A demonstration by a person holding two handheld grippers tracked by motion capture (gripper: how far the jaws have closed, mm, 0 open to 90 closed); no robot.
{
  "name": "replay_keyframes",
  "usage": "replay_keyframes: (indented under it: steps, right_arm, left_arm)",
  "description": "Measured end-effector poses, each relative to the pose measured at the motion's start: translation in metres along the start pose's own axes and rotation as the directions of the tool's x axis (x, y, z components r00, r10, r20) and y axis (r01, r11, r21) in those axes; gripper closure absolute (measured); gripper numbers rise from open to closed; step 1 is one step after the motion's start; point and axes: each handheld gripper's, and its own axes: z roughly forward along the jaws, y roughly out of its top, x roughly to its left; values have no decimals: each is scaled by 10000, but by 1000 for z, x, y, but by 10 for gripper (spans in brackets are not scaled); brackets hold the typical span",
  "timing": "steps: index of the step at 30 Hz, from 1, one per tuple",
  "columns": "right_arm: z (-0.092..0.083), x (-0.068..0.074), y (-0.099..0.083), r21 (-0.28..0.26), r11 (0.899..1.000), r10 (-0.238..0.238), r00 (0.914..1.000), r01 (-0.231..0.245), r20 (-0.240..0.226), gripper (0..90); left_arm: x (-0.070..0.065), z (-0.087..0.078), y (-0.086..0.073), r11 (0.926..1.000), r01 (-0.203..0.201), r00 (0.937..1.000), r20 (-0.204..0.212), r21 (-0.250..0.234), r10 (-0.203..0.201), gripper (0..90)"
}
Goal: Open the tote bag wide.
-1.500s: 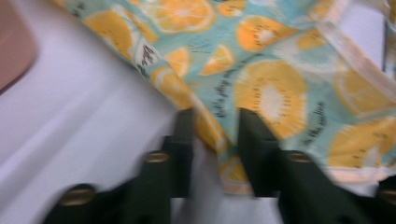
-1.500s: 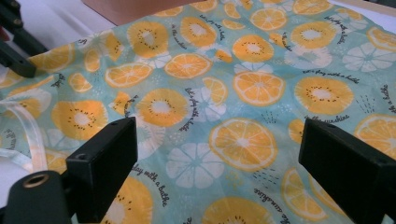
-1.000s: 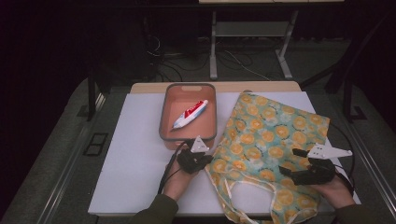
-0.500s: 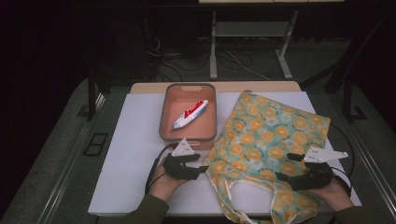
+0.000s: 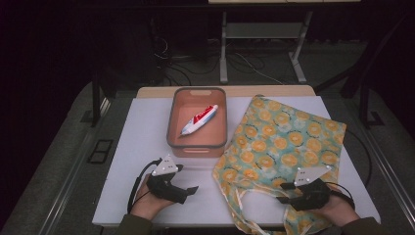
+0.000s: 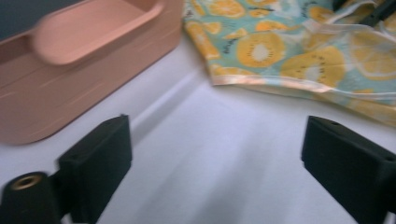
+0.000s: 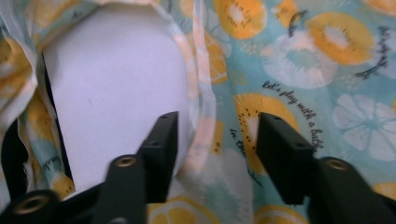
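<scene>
A salmon tray (image 5: pixel 197 147) stands mid-table with a red and white tube (image 5: pixel 198 120) lying in it. To its right a fruit-print cloth bag (image 5: pixel 284 142) lies flat. My left gripper (image 5: pixel 193 190) rests low on the white table in front of the tray, its jaws wide open over bare surface (image 6: pixel 215 154). The tray's wall (image 6: pixel 70 70) and the bag's edge (image 6: pixel 289 51) lie ahead of it. My right gripper (image 5: pixel 283 199) sits on the bag's near end, open. The bag's pale strap (image 7: pixel 203 107) runs between its jaws (image 7: pixel 217 140).
The white table top (image 5: pixel 142 147) has free room left of the tray. Dark floor, cables and a metal stand (image 5: pixel 225 54) lie beyond the far edge. A cable (image 5: pixel 134 183) loops from the left gripper.
Both grippers have drawn back toward the near edge. The left one moved away from the bag's corner to the left. The right one slid down onto the bag's strap end.
</scene>
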Motion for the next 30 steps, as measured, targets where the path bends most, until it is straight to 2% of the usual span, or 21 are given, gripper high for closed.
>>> replay_keyframes:
  steps: [2, 4, 6, 7, 8, 12, 13, 16, 17, 18, 19, 21, 22, 23, 24, 26, 28, 29, 30]
  right_arm:
    - [2, 0, 0, 111, 9999, -81, 10000, 80, 58, 575]
    - [2, 1, 1, 115, 9998, -163, 9999, 163, 45, 670]
    - [3, 0, 3, 168, 9996, -208, 9998, 208, -42, 830]
    - [3, 0, 3, 168, 9996, -208, 9998, 208, -42, 830]
    - [3, 0, 4, 213, 9996, -202, 9998, 203, -36, 874]
    - [9, 3, 15, 81, 9999, -118, 9999, 118, 40, 893]
    - [13, 6, 24, -182, 9998, -102, 9999, 100, -69, 893]
    - [20, 11, 32, -116, 9998, -169, 9997, 167, -177, 892]
    - [28, 15, 34, 204, 9990, -390, 9991, 393, -154, 879]
    - [28, 15, 34, 204, 9990, -390, 9991, 393, -154, 879]
    - [29, 16, 34, 191, 9988, -455, 9988, 458, -161, 829]
    - [24, 14, 33, -132, 9995, -273, 9994, 271, -198, 668]
    - [21, 13, 33, -307, 9995, -135, 9994, 126, -314, 618]
    - [13, 12, 36, -809, 9967, 9, 9991, -43, -431, 537]
    - [13, 12, 36, -809, 9967, 9, 9991, -43, -431, 537]
    - [7, 20, 44, -1338, 9910, -14, 9972, -87, -753, 488]
    - [8, 24, 47, -1415, 9899, -85, 9958, -45, -910, 466]
    - [10, 29, 50, -1434, 9897, -185, 9938, 27, -1092, 449]
    - [15, 40, 56, -1411, 9898, -405, 9900, 213, -1348, 415]
  left_arm:
    - [4, -1, -1, 9999, 37, 10000, -88, -98, -38, 45]
    - [8, -2, -2, 9998, 163, 9997, -191, -130, -166, 16]
    - [9, -2, -3, 9997, 198, 9995, -252, -136, -201, 3]
    - [10, -2, -4, 9997, 217, 9994, -281, -108, -220, 3]
    - [10, -2, -4, 9997, 227, 9992, -314, -105, -230, 3]
    - [9, -1, -2, 9998, 190, 9993, -324, -89, -193, 3]
    - [10, -1, -3, 9998, 183, 9993, -336, -73, -185, 3]
    - [10, -1, -3, 9998, 207, 9992, -342, -39, -208, 3]
    - [10, -1, -3, 9998, 204, 9991, -362, -38, -205, 3]
    - [10, -1, -3, 9998, 215, 9992, -350, -50, -217, 3]
    - [11, -1, -3, 9998, 213, 9992, -347, -59, -215, 4]
    - [11, -2, -3, 9998, 203, 9992, -345, -43, -204, 4]
    - [11, -1, -3, 9998, 201, 9992, -336, -39, -202, 4]
    - [12, -1, -3, 9998, 196, 9992, -358, -31, -197, 4]
    - [12, -1, -3, 9998, 215, 9991, -358, -17, -216, 4]
    - [13, -1, -3, 9997, 260, 9990, -366, -22, -261, 4]
    - [13, -1, -3, 9996, 282, 9989, -373, -32, -283, 4]
    - [13, -1, -3, 9996, 277, 9989, -387, -36, -278, 4]
    - [13, -1, -3, 9996, 287, 9988, -390, -32, -288, 4]
